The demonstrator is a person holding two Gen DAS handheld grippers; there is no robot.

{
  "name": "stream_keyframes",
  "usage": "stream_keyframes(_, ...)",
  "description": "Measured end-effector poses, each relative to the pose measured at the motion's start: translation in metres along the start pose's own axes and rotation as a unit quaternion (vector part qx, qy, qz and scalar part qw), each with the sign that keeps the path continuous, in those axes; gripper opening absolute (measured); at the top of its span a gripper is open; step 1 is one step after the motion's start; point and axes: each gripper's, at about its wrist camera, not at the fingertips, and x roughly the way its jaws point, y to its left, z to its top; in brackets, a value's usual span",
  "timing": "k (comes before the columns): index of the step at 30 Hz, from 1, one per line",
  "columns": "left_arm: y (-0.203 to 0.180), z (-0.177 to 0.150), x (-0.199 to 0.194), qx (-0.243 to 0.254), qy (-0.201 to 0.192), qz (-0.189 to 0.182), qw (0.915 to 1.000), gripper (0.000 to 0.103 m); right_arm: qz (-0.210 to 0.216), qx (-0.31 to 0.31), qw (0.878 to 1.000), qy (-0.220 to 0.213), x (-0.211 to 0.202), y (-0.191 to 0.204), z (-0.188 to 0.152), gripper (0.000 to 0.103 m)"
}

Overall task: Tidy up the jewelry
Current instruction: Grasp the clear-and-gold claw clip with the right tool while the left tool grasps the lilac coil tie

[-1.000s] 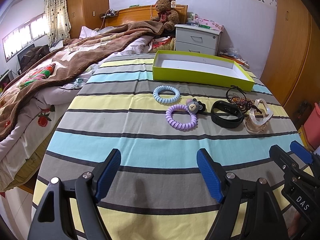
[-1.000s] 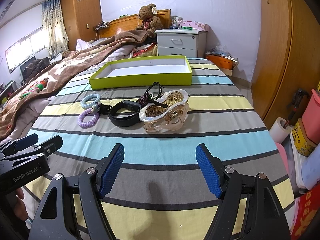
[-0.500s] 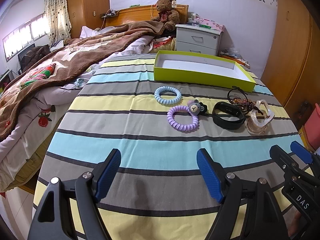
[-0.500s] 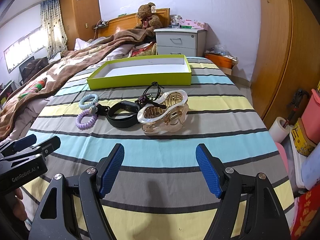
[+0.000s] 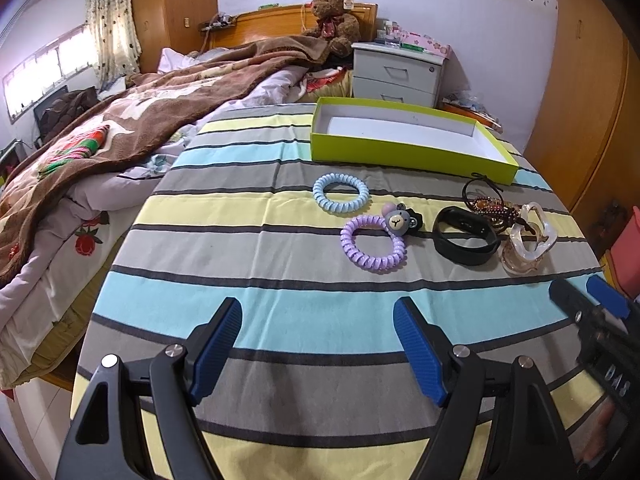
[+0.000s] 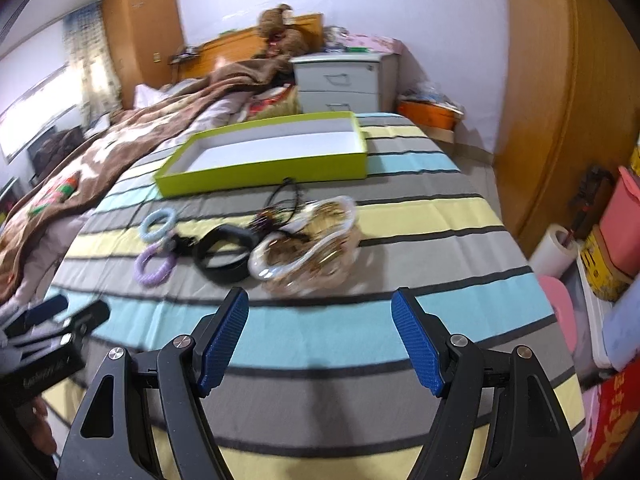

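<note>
So basically nothing is sorted yet. The lime-green box sits at the far side of the striped bench and it's totally empty inside, just white bottom.

All the jewelry is lying in a loose row in front of it: blue coil hair tie, purple coil hair tie with a little bear charm touching it, black wristband, a tangle of dark beaded cord just behind that, and a clear amber claw clip at the right end. So five or six pieces left to move, i.e. all of it.

Left tool is spread wide with nothing in it, hovering over the near stripes, well short of the pieces. Right tool is the same, wide apart and empty, pointing at the clip and wristband, so my guess is that end goes first.

Hard to read: the right wrist view is motion-blurred, so the clip and beads smear together there. Can't tell if the beaded tangle is one piece or two.
</note>
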Motion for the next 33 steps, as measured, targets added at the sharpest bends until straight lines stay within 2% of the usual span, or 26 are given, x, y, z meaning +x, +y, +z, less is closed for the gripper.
stream_keyframes(4, 0.003, 0.005, 0.012, 0.005, 0.017, -0.025, 0.9995, 0.080, 0.003, 0.030, 0.999, 0.013, 0.013, -0.008, 0.013, 0.074)
stream_keyframes(13, 0.005, 0.019, 0.029, 0.014, 0.044, -0.039, 0.9981, 0.079, 0.010, 0.055, 0.997, 0.050, 0.044, -0.005, 0.027, 0.073)
stream_keyframes(16, 0.008, 0.022, 0.033, 0.005, 0.049, -0.048, 0.9976, 0.077, 0.009, 0.052, 0.997, 0.049, 0.046, -0.004, 0.030, 0.060)
stream_keyframes(18, 0.011, 0.025, 0.036, -0.005, 0.051, -0.053, 0.9972, 0.076, -0.002, 0.054, 0.997, 0.056, 0.049, -0.007, 0.031, 0.043)
stream_keyframes(20, 0.013, 0.028, 0.041, -0.012, 0.058, -0.061, 0.9964, 0.076, 0.001, 0.062, 0.996, 0.063, 0.050, -0.012, 0.031, 0.037)
stream_keyframes(24, 0.016, 0.033, 0.048, -0.025, 0.065, -0.066, 0.9954, 0.074, -0.002, 0.056, 0.997, 0.059, 0.046, -0.016, 0.034, 0.018)
stream_keyframes(33, 0.010, 0.043, 0.065, -0.022, 0.085, -0.062, 0.9942, 0.066, -0.021, 0.022, 0.999, 0.044, 0.036, -0.027, 0.036, 0.010)
